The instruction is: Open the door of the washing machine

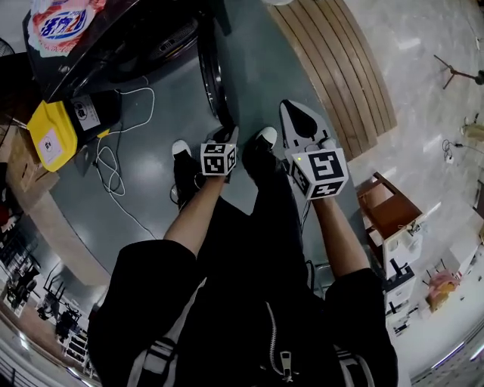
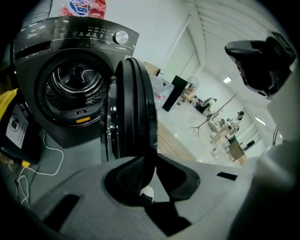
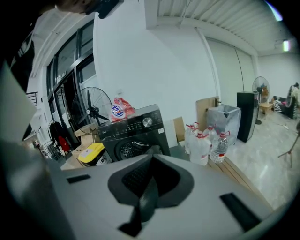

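A dark front-loading washing machine (image 1: pixel 113 53) (image 2: pixel 75 84) (image 3: pixel 136 133) stands on the grey floor. Its round door (image 1: pixel 212 68) (image 2: pixel 133 108) is swung out and shows edge-on, with the steel drum open to view. My left gripper (image 1: pixel 228 136) (image 2: pixel 149 171) is at the door's lower outer edge. A narrow gap shows between its pads, with only floor and a shoe toe seen through it. The door rim ends just past the left finger; whether it touches I cannot tell. My right gripper (image 1: pixel 291 113) (image 3: pixel 151 180) hangs to the right of the door, shut and holding nothing.
A yellow container (image 1: pixel 53 132) (image 3: pixel 91 153) and a white cable (image 1: pixel 113 170) lie left of the machine. A detergent bag (image 1: pixel 64 23) sits on top of it. A wooden step (image 1: pixel 340 68) with water bottles (image 3: pixel 206 143) runs along the right. The person's shoes (image 1: pixel 181 151) stand below the door.
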{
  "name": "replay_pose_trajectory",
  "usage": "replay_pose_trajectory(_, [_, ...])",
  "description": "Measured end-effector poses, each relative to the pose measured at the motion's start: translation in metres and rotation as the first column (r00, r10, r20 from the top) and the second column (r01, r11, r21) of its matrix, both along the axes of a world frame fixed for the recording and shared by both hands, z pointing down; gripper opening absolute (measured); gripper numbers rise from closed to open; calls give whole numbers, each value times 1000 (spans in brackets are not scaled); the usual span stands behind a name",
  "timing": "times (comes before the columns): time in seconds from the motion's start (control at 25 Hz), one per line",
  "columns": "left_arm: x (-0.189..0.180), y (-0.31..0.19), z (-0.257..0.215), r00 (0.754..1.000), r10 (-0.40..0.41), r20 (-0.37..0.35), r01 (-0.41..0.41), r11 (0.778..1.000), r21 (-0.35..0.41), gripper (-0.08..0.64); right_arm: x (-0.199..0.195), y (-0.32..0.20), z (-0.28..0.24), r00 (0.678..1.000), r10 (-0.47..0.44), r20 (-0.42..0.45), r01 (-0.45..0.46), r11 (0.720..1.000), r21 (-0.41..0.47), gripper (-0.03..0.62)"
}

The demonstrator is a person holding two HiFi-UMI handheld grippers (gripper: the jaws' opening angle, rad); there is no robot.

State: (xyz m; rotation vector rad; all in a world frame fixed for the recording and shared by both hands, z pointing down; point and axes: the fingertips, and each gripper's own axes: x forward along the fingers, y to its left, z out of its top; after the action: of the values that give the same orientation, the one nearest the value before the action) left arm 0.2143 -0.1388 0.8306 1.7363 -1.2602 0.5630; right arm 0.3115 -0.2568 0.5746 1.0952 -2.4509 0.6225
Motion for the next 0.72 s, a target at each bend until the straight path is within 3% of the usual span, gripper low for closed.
replay_pose_trajectory(0.24, [69,-29,0,993,-95,-69,92,995,-38,74,77,-6,7,997,76,-7,-76,997,-13,4])
replay_pose_trajectory(0.36, [110,-42,-9,989,-4,-148,-2,999,-42,107,106,-10,2,994,106,-4,-106,994,-18,4])
replay_pose_trajectory(0.4, [124,-47,-15,984,51,-170,-56,998,-25,144,113,-11,-1,993,114,-3,-114,993,-19,5])
replay_pose_trajectory(0.48, [144,-62,-29,975,119,-186,-116,993,30,150,125,-15,-7,992,125,-4,-125,992,-15,4])
replay_pose_trajectory(0.72, [167,-111,-64,970,138,-202,-117,987,110,177,143,-34,-29,991,137,-6,-136,991,5,5])
